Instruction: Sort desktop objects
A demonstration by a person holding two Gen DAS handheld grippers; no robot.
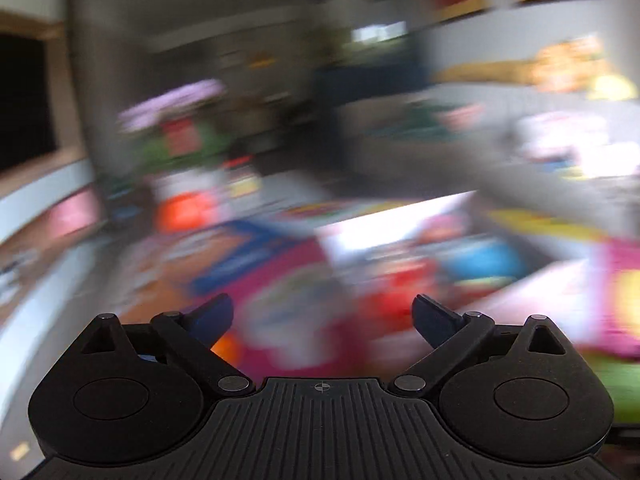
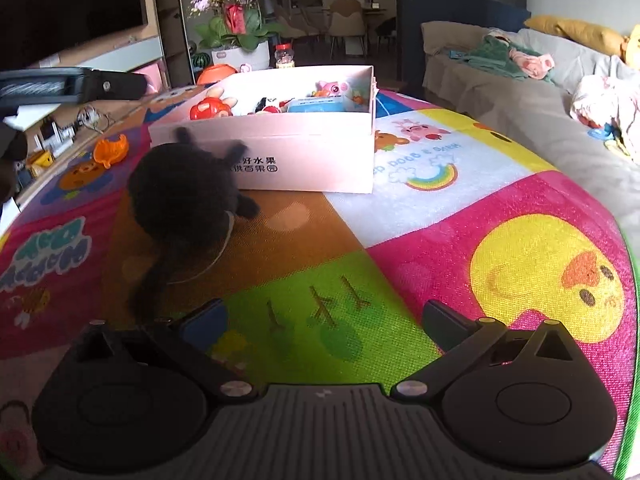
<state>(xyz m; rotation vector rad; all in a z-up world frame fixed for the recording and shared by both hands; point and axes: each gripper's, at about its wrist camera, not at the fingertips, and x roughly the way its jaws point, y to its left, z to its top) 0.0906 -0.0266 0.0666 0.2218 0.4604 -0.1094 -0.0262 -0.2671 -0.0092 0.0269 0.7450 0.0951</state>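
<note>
A black fuzzy plush with stubby limbs and a thin tail lies on the colourful mat, just in front of the pink box's near wall. The box holds small toys: a red mushroom figure, a pink pig, a blue item. The right gripper is spread wide with nothing between its fingers. The left gripper is likewise wide and empty; its view is blurred.

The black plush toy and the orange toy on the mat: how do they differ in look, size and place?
The black plush toy is dark, fuzzy and large; the orange toy is bright, smooth-looking and much smaller. The black plush toy lies right in front of the pink box, overlapping its front wall in this view; the orange toy lies apart, to the box's left. Both rest on the colourful mat, outside the box.
</note>
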